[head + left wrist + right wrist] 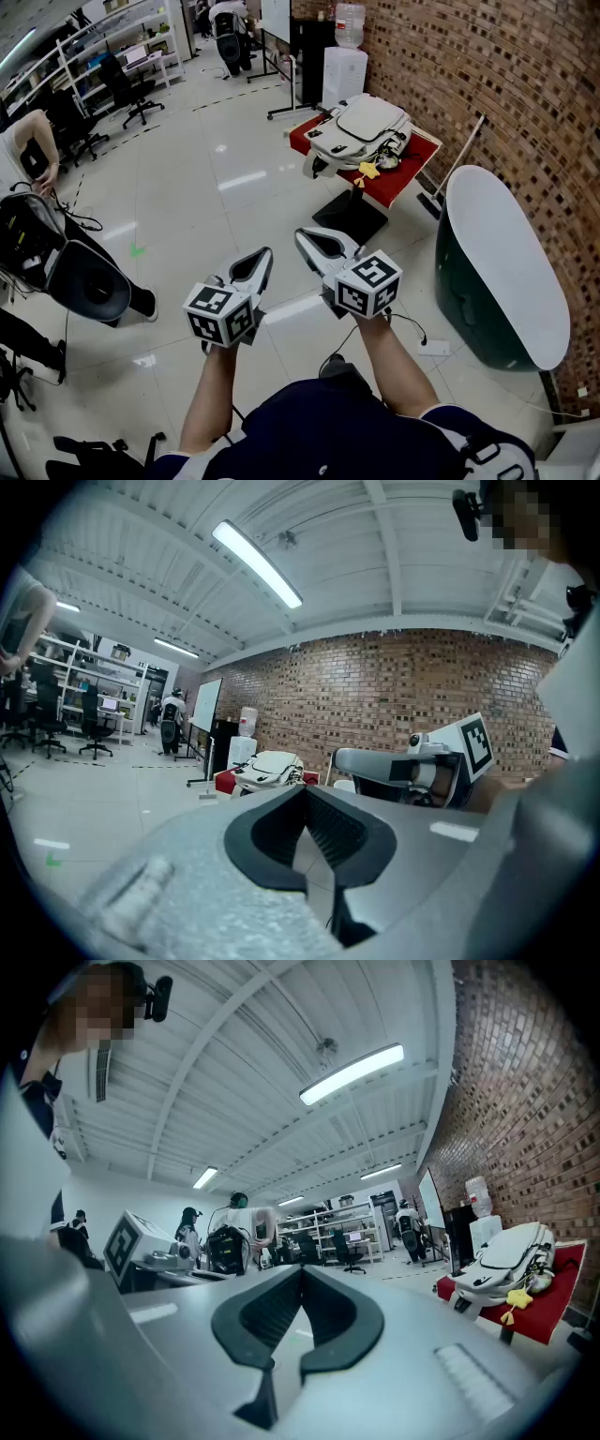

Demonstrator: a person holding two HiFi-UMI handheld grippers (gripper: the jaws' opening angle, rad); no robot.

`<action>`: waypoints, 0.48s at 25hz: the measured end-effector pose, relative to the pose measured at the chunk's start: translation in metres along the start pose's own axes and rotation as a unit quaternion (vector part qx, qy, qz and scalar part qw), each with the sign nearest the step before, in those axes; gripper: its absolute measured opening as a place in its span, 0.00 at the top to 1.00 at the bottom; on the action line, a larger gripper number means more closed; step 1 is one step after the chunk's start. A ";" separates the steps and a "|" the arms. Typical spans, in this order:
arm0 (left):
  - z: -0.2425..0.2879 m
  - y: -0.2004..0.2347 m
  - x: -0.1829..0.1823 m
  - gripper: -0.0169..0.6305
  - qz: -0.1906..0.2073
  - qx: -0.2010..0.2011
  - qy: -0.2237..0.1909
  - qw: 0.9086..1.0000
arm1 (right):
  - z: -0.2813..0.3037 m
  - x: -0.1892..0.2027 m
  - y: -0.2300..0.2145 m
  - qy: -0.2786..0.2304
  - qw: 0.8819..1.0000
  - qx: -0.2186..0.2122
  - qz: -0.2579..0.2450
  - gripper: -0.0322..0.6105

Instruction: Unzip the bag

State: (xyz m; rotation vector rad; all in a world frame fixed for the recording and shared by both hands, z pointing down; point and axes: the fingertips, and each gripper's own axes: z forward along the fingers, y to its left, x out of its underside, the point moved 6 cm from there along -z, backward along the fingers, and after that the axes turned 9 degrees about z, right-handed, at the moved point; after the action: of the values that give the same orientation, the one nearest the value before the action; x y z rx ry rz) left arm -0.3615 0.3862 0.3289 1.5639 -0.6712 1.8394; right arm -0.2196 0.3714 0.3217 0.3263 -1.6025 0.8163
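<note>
Two grippers here, one per hand, and both are clamped right down with nothing in them. The left gripper (261, 258) has its two jaws pressed together at the tips, and the left gripper view shows only floor and room past them. Same for the right gripper (309, 239): its jaws meet at the tips around nothing. Each one carries one marker cube, so two cubes in total, the left (220, 314) and the right (367, 284). Both grippers hang side by side over the pale tiled floor (216, 178), just in front of the person's body and close to each other.

There's one bag (361, 127), a white and grey backpack. It lies flat on the one small red table (415, 157) by the brick wall (506, 84), well apart from both grippers, and neither is touching it. One yellow tag (367, 171) dangles off the bag's near edge. I can't make out the zipper from this far away.

Other stuff: one water dispenser (344, 70) with one bottle (349, 23) on top stands behind the table. One big dark green tub (469, 281) with a white top sits at the right, near the wall. I count two office chairs, one (131, 92) and another (80, 127), at the left, and two people further off, one (28, 141) at the far left and one (230, 33) at the back.
</note>
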 end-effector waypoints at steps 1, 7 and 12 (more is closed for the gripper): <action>0.008 -0.001 0.001 0.97 0.000 0.002 0.002 1.000 | -0.002 -0.003 -0.007 0.001 1.000 0.001 0.001 0.94; 0.064 -0.006 -0.002 0.97 0.003 0.010 0.010 1.000 | -0.013 -0.017 -0.065 0.000 1.000 0.011 0.009 0.94; 0.120 -0.013 -0.003 0.97 -0.001 0.016 0.023 1.000 | -0.027 -0.028 -0.117 0.006 1.000 0.020 0.015 0.94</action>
State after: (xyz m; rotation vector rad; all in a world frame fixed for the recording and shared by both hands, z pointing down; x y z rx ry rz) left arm -0.2718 0.3072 0.3455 1.5369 -0.6222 1.8877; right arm -0.1202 0.2993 0.3326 0.3256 -1.5856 0.8719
